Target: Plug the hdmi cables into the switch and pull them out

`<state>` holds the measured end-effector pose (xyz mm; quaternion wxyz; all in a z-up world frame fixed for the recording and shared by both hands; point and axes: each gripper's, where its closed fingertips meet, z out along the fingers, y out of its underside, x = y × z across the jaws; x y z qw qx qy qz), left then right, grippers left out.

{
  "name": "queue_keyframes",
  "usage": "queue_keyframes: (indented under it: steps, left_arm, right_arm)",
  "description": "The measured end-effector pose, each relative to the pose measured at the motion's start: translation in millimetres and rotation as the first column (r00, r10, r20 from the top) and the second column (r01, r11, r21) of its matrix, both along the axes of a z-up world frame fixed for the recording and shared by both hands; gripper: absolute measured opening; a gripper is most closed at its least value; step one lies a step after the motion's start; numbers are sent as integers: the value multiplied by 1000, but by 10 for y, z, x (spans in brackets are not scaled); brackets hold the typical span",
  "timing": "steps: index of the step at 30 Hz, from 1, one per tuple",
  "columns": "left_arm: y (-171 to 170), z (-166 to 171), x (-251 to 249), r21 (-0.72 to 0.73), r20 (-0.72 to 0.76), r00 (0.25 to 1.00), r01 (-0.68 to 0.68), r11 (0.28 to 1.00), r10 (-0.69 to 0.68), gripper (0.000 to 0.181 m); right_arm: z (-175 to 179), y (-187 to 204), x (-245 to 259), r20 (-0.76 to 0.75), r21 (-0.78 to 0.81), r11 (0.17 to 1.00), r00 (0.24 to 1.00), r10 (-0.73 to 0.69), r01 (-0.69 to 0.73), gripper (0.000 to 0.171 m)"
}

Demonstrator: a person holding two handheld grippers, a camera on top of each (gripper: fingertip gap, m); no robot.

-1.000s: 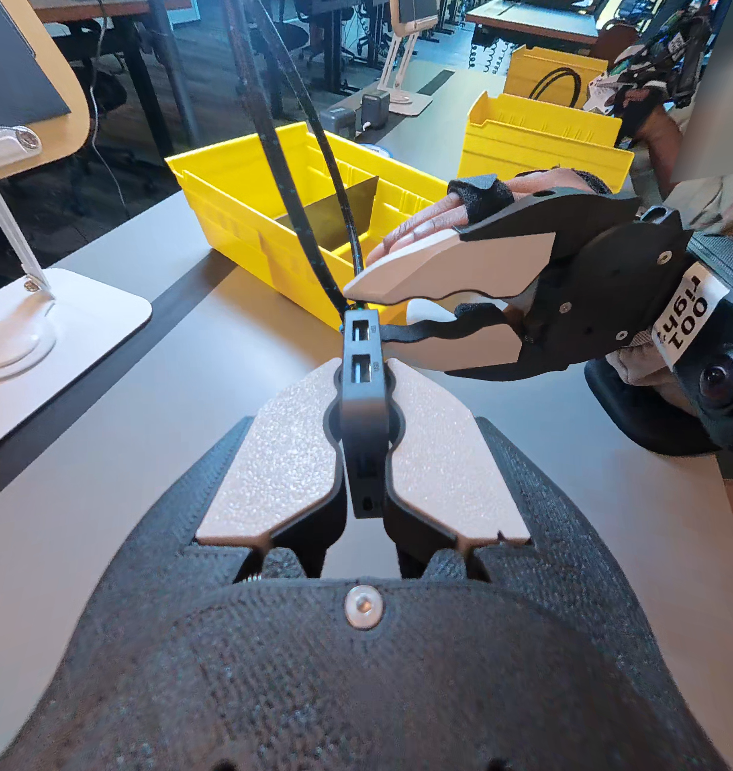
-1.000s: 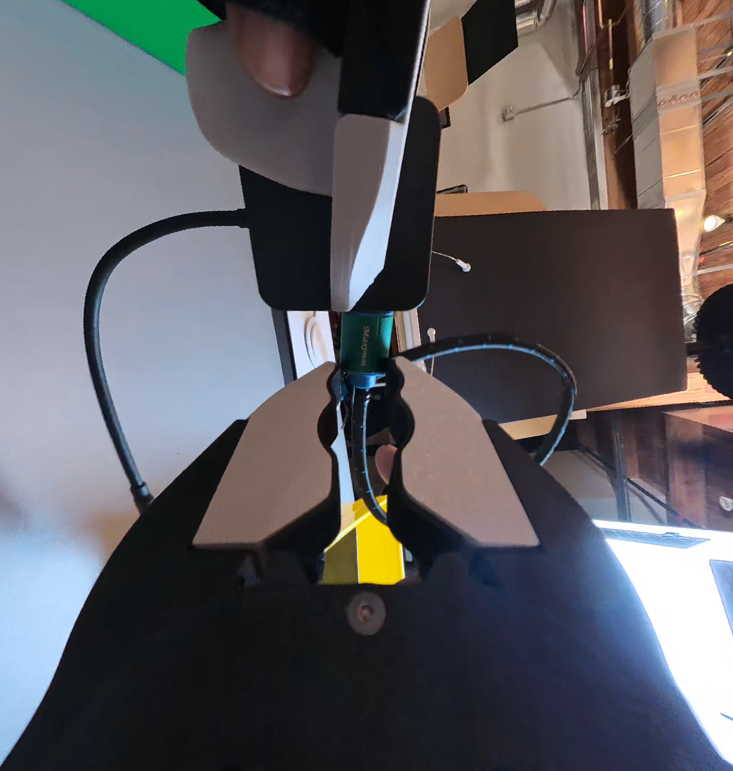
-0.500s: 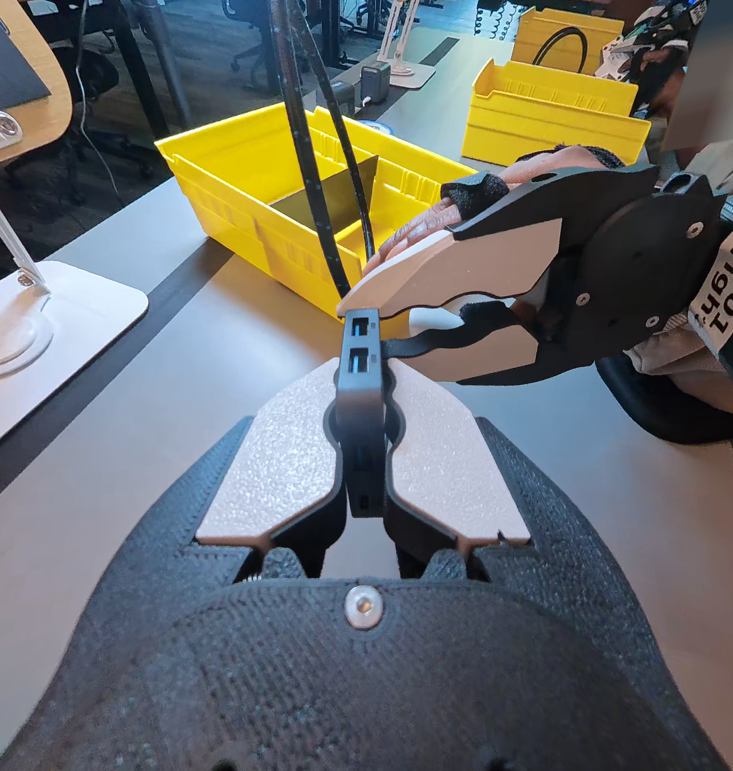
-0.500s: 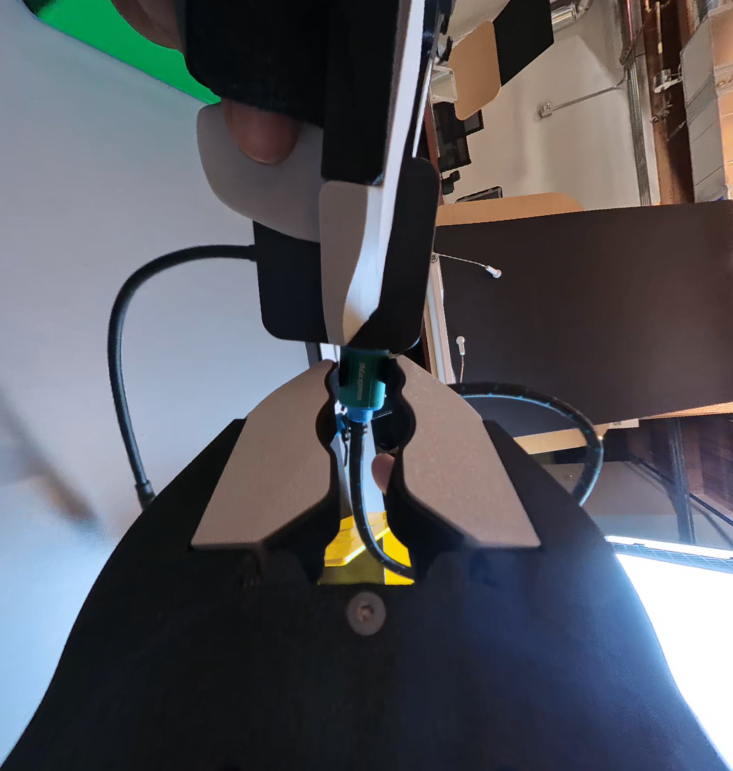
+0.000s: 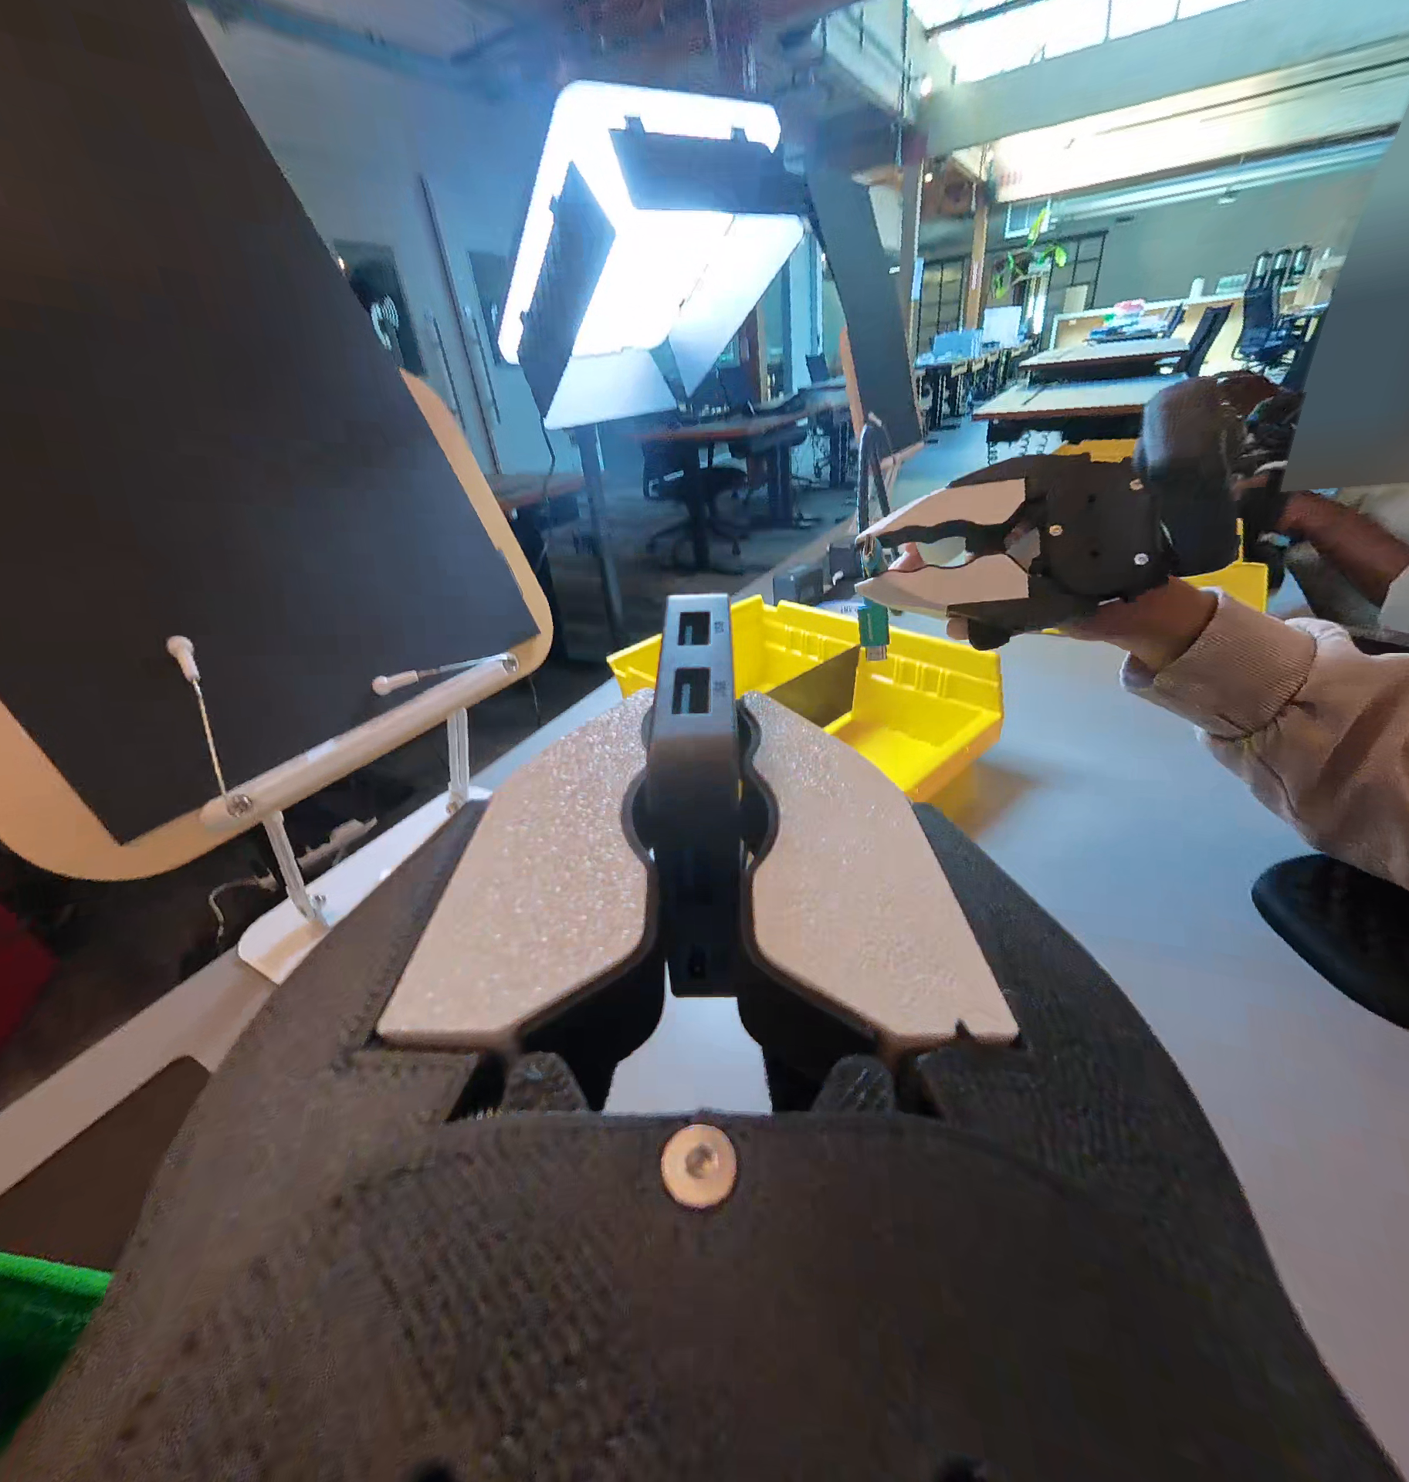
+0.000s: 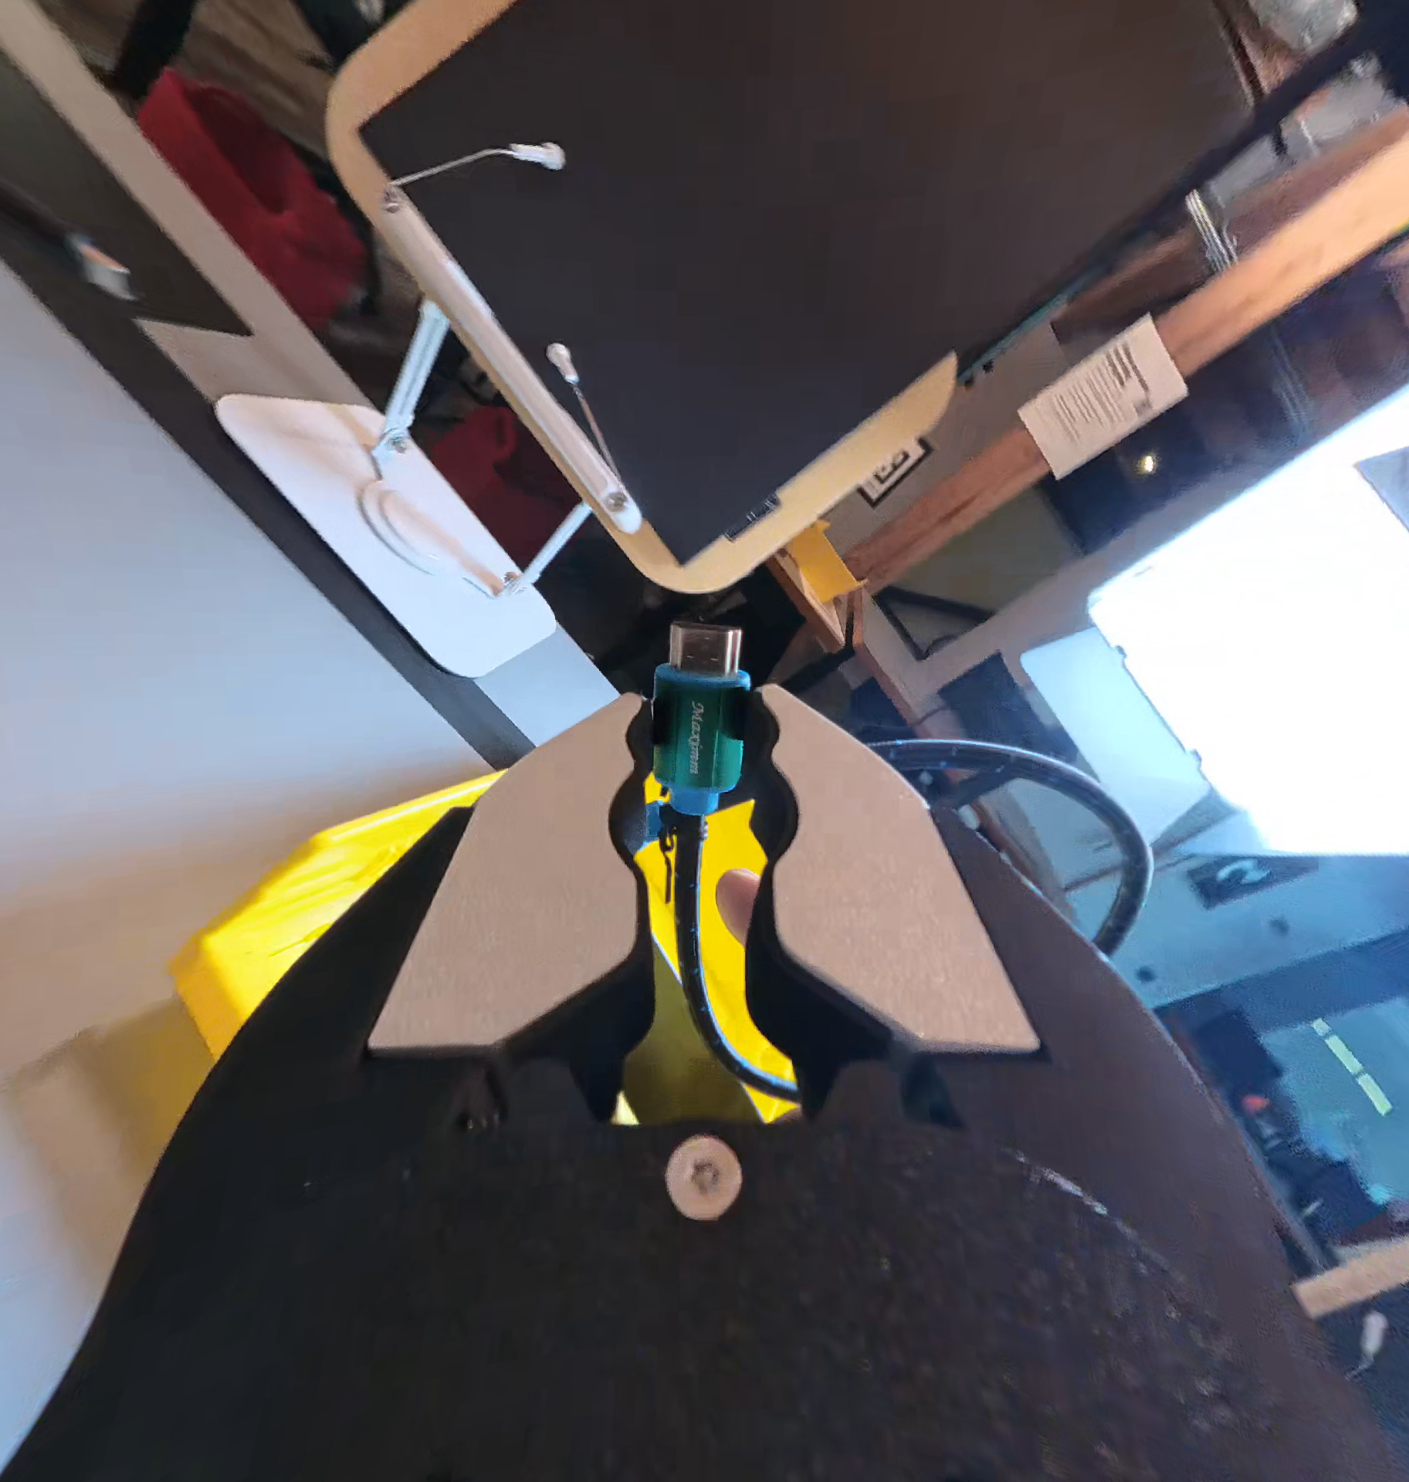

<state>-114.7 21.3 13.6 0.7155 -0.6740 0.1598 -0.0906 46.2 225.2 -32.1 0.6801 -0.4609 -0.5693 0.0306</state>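
My left gripper [image 5: 694, 714] is shut on a black switch [image 5: 693, 682] that stands edge-up between the pads, its two empty ports facing me. My right gripper [image 6: 701, 706] is shut on a green cable plug [image 6: 698, 744] with a bare metal tip; its black cable [image 6: 709, 986] runs back between the fingers. In the left wrist view the right gripper [image 5: 873, 561] is held up to the right, well apart from the switch, with the green plug [image 5: 873, 629] hanging below its tips over the yellow bin [image 5: 909, 706].
A tilted dark board on a white stand [image 5: 203, 449] is at the left; it also shows in the right wrist view [image 6: 765, 265]. A bright light panel [image 5: 653, 257] stands behind. A black wrist rest [image 5: 1359, 930] lies on the grey table [image 5: 1126, 882] at right.
The green plug has come out of the switch. The right gripper has pulled away to the right and up with it. The left gripper has tilted the switch upward.
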Motion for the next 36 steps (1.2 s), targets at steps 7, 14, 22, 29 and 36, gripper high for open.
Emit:
queue_keyframes:
  steps: [7,14,22,29,36]
  left_arm:
    - [-55,77,197,119,-169,985,34,992,-13,14]
    - [-93,130,277,145,-200,980,45,988,-15,14]
    - [-57,58,331,105,-234,972,38,994,-12,14]
    - [36,-78,463,68,-258,965,62,996,-43,14]
    - [173,-458,863,-31,-360,918,166,986,-166,15]
  right_arm:
    - [-291,374,36,-168,-334,939,976,-140,77,21]
    - [-1152,542,-107,26,-537,811,966,-257,230,22]
    - [-1091,555,-62,11,-562,812,983,-186,160,31]
    - [-181,-145,-109,-244,-463,836,950,198,-293,35]
    - [48,-1474,-293,-139,-313,686,746,651,-657,30]
